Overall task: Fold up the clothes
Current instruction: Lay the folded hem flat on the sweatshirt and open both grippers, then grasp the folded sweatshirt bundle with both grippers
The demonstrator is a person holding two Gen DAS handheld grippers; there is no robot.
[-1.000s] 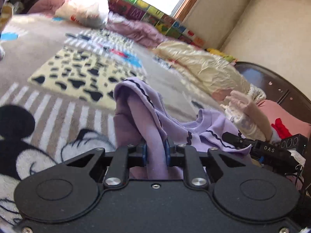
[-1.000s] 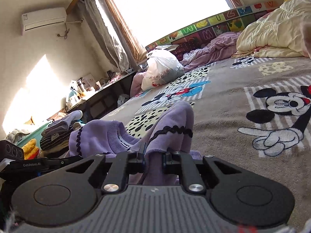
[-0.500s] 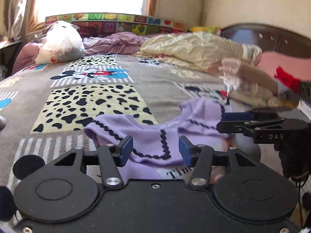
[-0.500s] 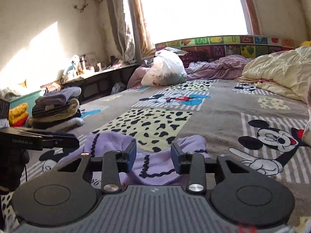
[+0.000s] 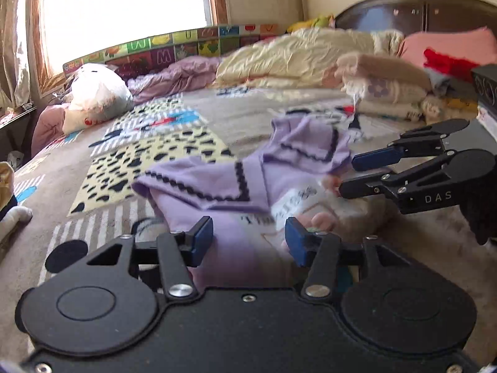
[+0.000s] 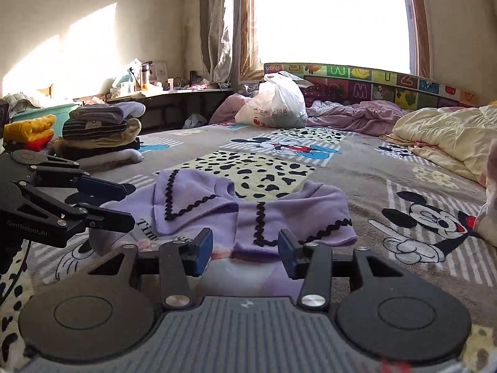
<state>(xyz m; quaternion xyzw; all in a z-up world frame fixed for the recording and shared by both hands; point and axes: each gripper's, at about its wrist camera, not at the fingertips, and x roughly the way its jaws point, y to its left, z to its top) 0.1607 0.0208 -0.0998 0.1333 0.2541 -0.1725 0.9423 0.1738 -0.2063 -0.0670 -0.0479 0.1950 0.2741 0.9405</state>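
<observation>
The left gripper [image 5: 248, 237], earlier clamped on the lilac top [image 5: 236, 183], now stands apart, empty. The top lies flat on the cartoon blanket [image 6: 403, 180]. The right gripper [image 6: 245, 248] is opening, having released it too.

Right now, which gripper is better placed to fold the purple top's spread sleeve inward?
Probably right: the right gripper, jaws opening and empty, faces the purple top spread sleeve directly. The left side already looks folded.

Daylight enters through the window [image 6: 329, 18], which is overexposed to white. A sunlit patch falls on the wall [image 6: 62, 46]. The left wrist view shows motion blur; the right is sharp. Fisheye distortion curves both frame edges.
</observation>
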